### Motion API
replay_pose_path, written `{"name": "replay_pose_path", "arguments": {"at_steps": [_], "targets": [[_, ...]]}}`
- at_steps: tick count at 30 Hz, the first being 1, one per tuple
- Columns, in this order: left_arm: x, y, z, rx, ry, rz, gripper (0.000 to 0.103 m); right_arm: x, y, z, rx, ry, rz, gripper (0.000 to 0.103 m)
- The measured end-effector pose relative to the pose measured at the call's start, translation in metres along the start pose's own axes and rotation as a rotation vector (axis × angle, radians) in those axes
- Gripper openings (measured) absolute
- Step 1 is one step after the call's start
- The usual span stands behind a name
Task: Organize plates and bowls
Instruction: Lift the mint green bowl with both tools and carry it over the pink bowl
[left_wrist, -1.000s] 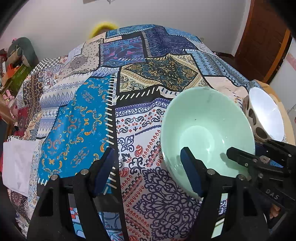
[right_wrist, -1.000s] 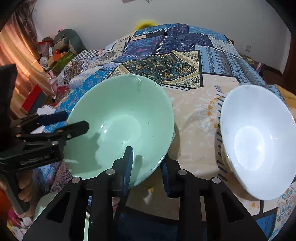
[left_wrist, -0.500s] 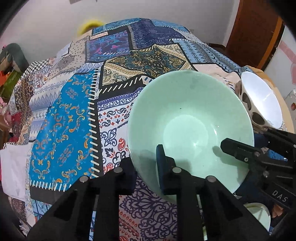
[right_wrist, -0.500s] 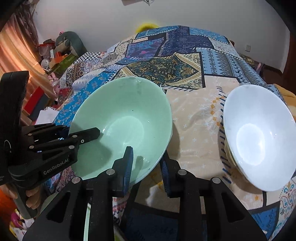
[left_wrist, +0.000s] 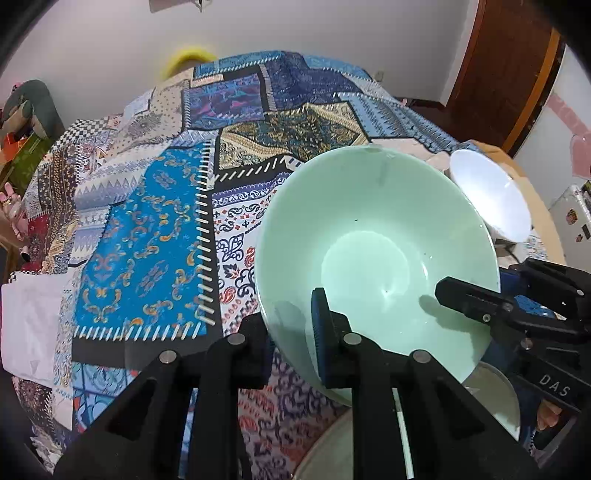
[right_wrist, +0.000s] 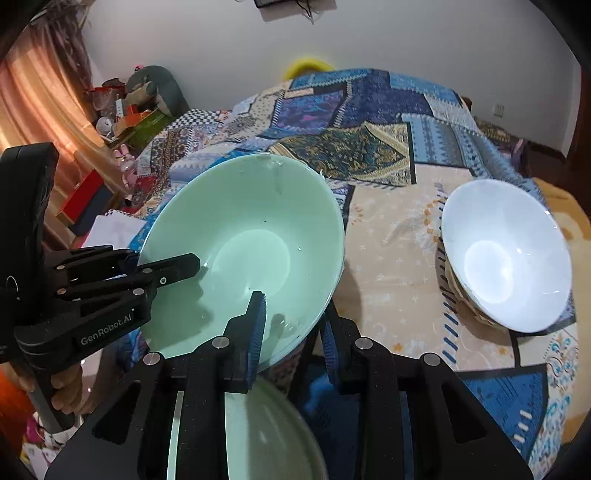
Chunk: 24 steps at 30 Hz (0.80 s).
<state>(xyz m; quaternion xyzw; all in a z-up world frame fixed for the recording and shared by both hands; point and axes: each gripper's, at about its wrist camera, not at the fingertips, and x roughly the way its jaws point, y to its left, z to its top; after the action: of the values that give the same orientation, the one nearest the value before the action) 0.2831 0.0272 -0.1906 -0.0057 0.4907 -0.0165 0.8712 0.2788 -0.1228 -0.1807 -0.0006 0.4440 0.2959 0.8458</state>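
Gripping opposite rims, the pale green glazed bowl is held by left tongs and right tongs, both closed on it, apparently for level carrying toward the white bowl.

Soft, even indoor light, fairly bright. Warm glow through curtain at left. Glare patches inside green bowl and white bowl. Soft shadows on bowl. Strong fisheye bending, dark corners. Near edges slightly blurred.

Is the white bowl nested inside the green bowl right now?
No, the white bowl sits apart on the patchwork cloth, while both claws grip the green bowl by its rim.
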Motion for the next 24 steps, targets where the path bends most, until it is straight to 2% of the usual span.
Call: {"name": "replay_pose_path", "arguments": {"at_steps": [15, 24], "targets": [[-0.086, 0.009, -0.030, -0.033, -0.119, -0.004, 0.018, -0.053, 0.045, -0.008, -0.071, -0.099, 0.021, 0.026], [-0.131, 0.021, -0.058, -0.055, -0.176, 0.016, 0.018, -0.064, 0.074, -0.016, -0.117, -0.121, 0.047, 0.026]]}}
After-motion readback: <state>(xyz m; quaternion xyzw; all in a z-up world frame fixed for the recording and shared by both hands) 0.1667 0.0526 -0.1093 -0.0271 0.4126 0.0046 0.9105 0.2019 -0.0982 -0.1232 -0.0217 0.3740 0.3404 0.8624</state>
